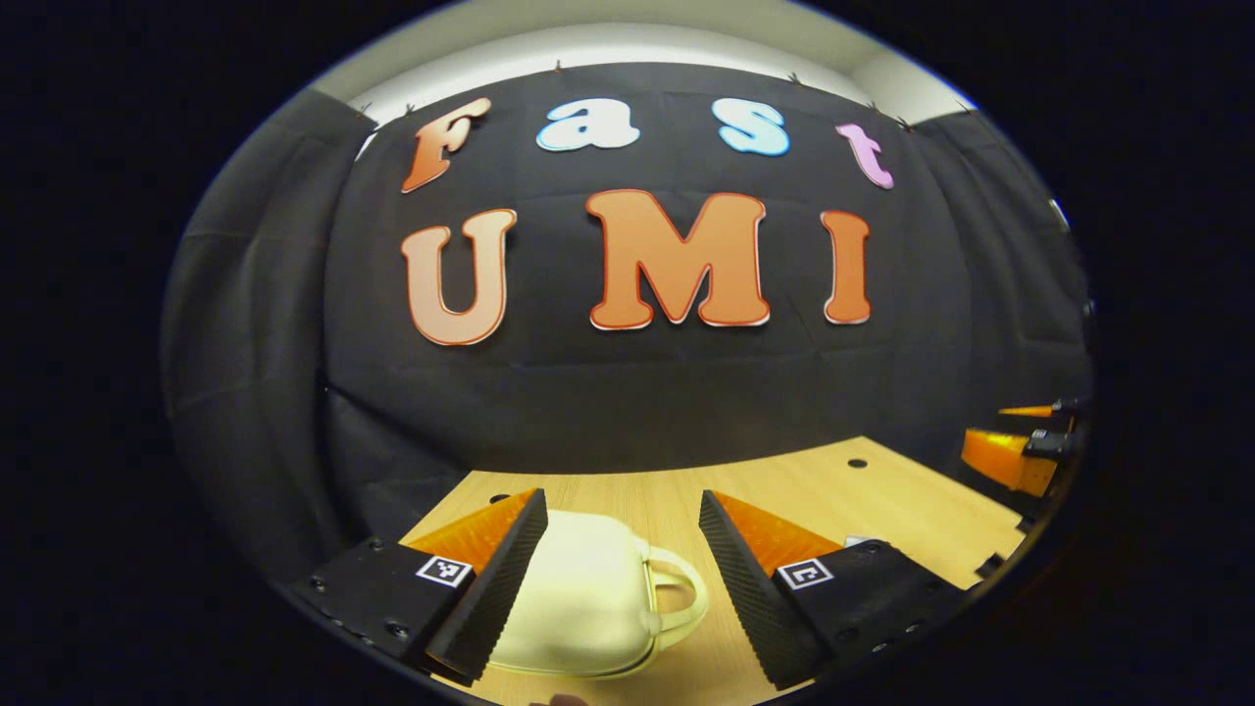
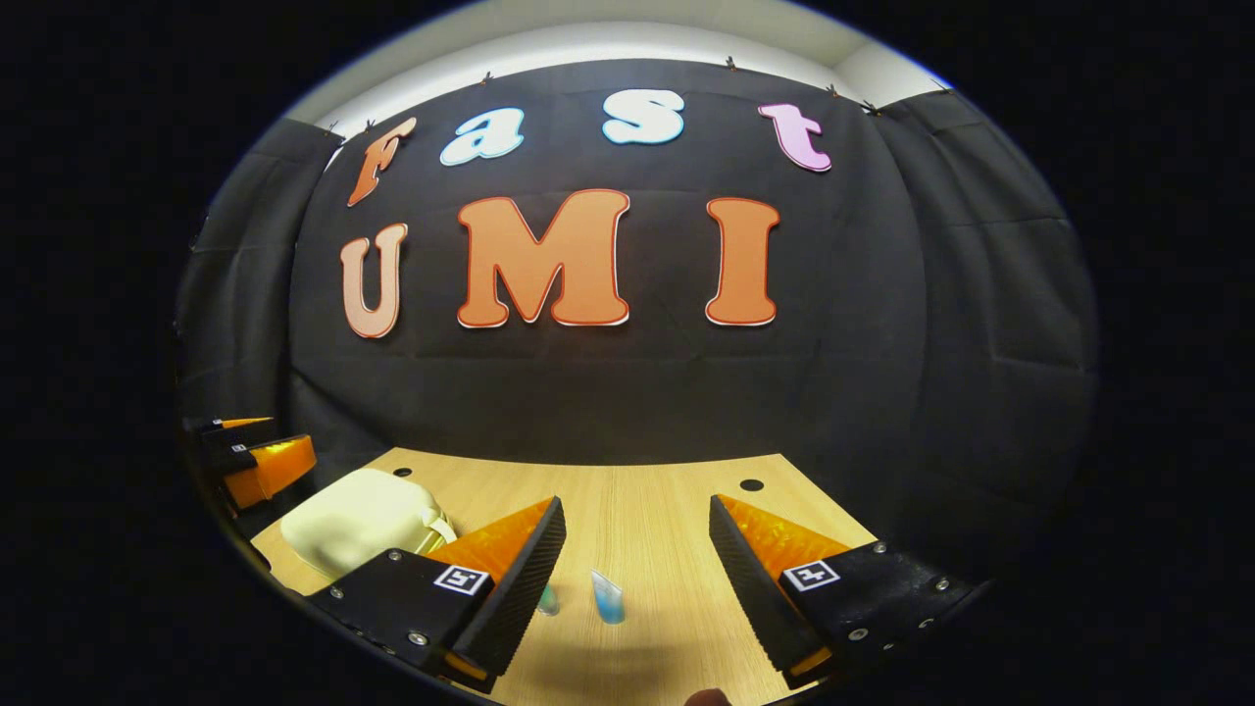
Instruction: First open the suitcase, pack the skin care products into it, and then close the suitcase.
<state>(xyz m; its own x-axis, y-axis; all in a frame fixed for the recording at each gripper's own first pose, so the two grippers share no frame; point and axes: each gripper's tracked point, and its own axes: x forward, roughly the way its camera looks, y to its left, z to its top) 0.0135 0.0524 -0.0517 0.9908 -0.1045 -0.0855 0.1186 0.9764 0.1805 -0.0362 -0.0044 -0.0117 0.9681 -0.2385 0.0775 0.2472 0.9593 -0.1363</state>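
Wooden table (image 2: 647,510) carries closed cream suitcase (image 1: 578,598) (handle facing right) between left gripper (image 1: 623,579) fingers, spread wide; right gripper (image 2: 637,588), likewise released, hovers over blue tube (image 2: 608,596).

Both views low over the wooden table (image 1: 882,510), facing the back wall, sharing the cream suitcase (image 2: 358,520), perhaps closed
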